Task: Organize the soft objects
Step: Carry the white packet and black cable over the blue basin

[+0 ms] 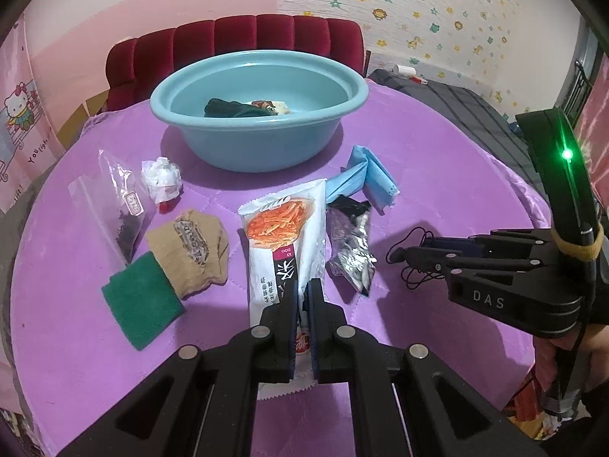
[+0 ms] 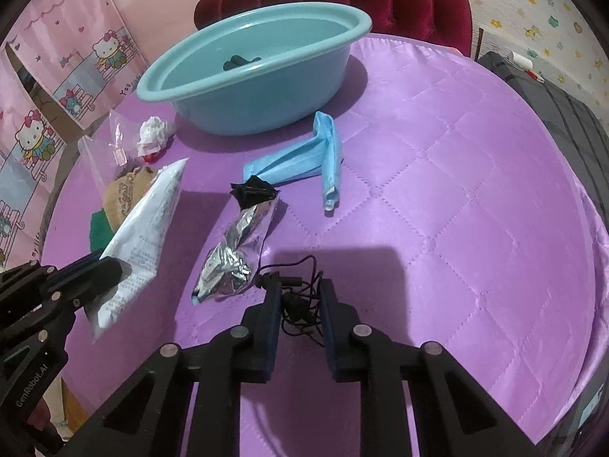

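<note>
My left gripper is shut on a white snack packet with an orange picture and lifts its near end off the purple tablecloth; the packet also shows in the right wrist view. My right gripper stands partly open around a tangled black cord. The right gripper also shows in the left wrist view. A blue basin at the back holds a dark green cloth and a packet. A folded blue cloth and a crumpled silver foil bag lie between.
On the left lie a green scouring pad, a tan sock, a clear zip bag and a crumpled white tissue. A red chair stands behind the round table. A grey bed is at right.
</note>
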`<state>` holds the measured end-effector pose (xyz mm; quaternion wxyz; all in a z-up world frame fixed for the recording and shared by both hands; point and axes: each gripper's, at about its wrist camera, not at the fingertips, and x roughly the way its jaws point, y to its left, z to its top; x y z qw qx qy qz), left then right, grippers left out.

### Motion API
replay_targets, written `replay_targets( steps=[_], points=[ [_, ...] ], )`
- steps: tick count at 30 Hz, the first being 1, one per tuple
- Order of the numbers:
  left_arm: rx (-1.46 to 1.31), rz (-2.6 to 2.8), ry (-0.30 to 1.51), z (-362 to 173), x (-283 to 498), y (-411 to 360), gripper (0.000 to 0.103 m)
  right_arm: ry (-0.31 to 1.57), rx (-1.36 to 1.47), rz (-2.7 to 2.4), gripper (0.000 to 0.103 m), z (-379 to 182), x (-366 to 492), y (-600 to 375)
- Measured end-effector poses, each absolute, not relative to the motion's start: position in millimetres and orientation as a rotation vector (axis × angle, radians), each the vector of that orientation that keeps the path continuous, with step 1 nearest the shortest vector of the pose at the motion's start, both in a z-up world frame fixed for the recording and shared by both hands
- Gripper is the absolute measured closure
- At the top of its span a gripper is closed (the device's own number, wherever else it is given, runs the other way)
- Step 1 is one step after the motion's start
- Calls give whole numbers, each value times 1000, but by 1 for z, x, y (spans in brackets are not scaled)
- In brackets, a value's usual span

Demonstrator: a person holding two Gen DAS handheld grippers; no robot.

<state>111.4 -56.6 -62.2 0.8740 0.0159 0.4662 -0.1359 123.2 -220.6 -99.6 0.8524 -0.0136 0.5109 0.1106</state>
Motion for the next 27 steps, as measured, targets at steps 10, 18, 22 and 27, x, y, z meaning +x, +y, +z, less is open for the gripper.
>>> replay_targets(
  steps=[10, 18, 22, 27],
  points=[
    [50, -311, 976, -50, 108, -52, 98, 1078, -5, 216, 84, -81, 114, -217],
    [62, -331, 965, -38, 106, -48, 98, 1063, -17, 203, 84, -67, 111, -210],
    [65, -339, 952, -29, 105, -46, 98, 1063, -15, 198, 84, -56, 110, -207],
    [66, -347, 932, -15, 106, -42, 98, 1049, -14, 192, 84, -39, 113, -204]
  ],
)
